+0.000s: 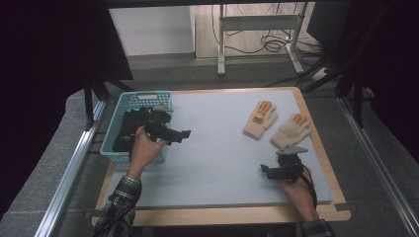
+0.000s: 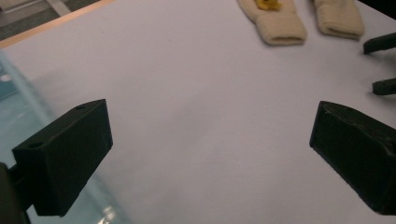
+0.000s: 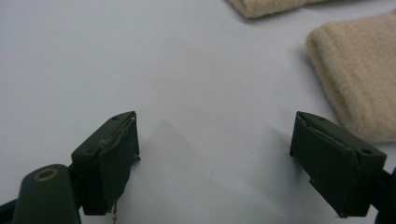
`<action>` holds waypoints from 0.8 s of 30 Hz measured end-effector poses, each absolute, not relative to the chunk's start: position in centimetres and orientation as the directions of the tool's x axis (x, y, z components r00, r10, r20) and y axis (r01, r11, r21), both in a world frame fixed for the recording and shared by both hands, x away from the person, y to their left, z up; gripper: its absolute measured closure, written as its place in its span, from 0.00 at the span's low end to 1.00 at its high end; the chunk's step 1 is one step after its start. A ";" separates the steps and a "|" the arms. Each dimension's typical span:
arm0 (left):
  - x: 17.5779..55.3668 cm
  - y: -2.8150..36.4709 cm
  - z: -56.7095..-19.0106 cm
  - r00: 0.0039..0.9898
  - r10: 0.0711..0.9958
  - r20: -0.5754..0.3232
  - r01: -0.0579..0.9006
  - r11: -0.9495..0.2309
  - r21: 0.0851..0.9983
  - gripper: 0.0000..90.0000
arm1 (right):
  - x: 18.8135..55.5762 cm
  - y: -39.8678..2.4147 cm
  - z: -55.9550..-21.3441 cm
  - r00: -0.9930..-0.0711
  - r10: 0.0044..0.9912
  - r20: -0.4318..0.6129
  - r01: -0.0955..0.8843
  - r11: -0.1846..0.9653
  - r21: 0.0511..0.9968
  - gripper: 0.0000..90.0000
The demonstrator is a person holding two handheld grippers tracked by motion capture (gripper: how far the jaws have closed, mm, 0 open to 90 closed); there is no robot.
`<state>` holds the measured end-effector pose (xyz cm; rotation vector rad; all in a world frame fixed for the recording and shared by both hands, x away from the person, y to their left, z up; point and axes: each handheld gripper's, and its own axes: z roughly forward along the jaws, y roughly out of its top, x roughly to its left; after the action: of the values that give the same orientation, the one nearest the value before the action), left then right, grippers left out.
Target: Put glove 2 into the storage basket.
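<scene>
Two cream knit gloves with orange fingertips lie flat at the table's back right: one glove (image 1: 260, 120) and a second glove (image 1: 291, 130) beside it. My left gripper (image 1: 182, 136) hovers by the teal basket's right side, open and holding nothing. In the left gripper view its jaws (image 2: 210, 121) stand wide apart over bare mat, with both glove cuffs (image 2: 280, 25) far ahead. My right gripper (image 1: 265, 172) sits low at the front right, just in front of the second glove. Its jaws (image 3: 215, 128) are open over the mat, a glove cuff (image 3: 355, 74) close on their right.
A teal plastic basket (image 1: 143, 95) holding dark items stands at the table's left edge; its wall (image 2: 18, 102) sits close to my left jaw. A pale grey mat (image 1: 217, 158) covers the wooden table. Metal rails run along both sides.
</scene>
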<state>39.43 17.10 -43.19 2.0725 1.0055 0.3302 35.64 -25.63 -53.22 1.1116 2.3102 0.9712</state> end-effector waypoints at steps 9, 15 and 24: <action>37.7 13.7 -44.8 0.712 0.696 -0.090 0.501 -0.414 0.760 0.00 | 35.6 -25.6 -53.2 -0.604 0.795 -0.049 0.521 0.441 0.731 0.17; 36.4 11.9 -46.2 0.744 0.665 -0.074 0.480 -0.452 0.752 0.00 | 35.6 -25.6 -53.2 -0.605 0.794 -0.051 0.519 0.442 0.731 0.17; 34.7 11.0 -48.3 0.751 0.656 -0.066 0.480 -0.476 0.737 0.00 | 35.7 -25.6 -53.2 -0.606 0.794 -0.052 0.518 0.443 0.731 0.17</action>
<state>34.74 10.98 -48.25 2.1660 0.8489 0.2889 35.65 -25.64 -53.22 1.1113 2.3108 0.9716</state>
